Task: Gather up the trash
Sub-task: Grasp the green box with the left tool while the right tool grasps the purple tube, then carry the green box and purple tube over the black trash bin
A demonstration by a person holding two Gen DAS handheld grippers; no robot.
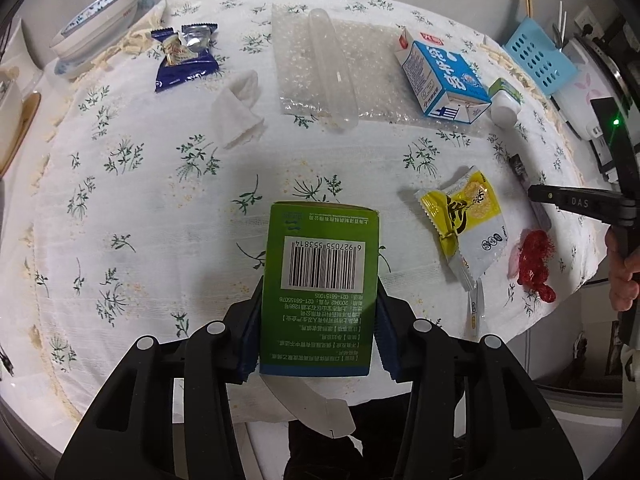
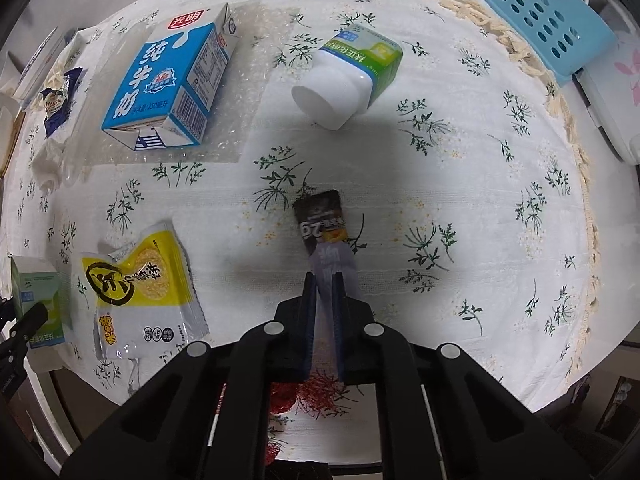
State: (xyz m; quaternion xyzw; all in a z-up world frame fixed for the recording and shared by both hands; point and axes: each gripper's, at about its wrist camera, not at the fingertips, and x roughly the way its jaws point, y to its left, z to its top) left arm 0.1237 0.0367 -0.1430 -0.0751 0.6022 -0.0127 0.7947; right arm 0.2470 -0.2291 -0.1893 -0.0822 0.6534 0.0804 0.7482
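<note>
My left gripper (image 1: 318,312) is shut on a green cardboard box (image 1: 320,280) with a barcode, held above the table's near edge. The box also shows at the left edge of the right wrist view (image 2: 36,304). My right gripper (image 2: 324,280) is shut on a dark narrow sachet wrapper (image 2: 322,220), held just over the cloth. On the floral tablecloth (image 1: 140,200) lie a yellow snack wrapper (image 1: 468,220), a blue milk carton (image 1: 440,76), a white bottle with a green label (image 2: 344,80), a blue candy wrapper (image 1: 184,60), a crumpled tissue (image 1: 236,112) and bubble wrap (image 1: 316,68).
A red mesh scrap (image 1: 534,264) lies at the table's right edge. A blue perforated basket (image 2: 548,16) stands at the far right corner beside a white appliance (image 2: 612,100). A patterned bowl (image 1: 96,20) stands at the far left. A clear plastic tube (image 1: 332,68) lies on the bubble wrap.
</note>
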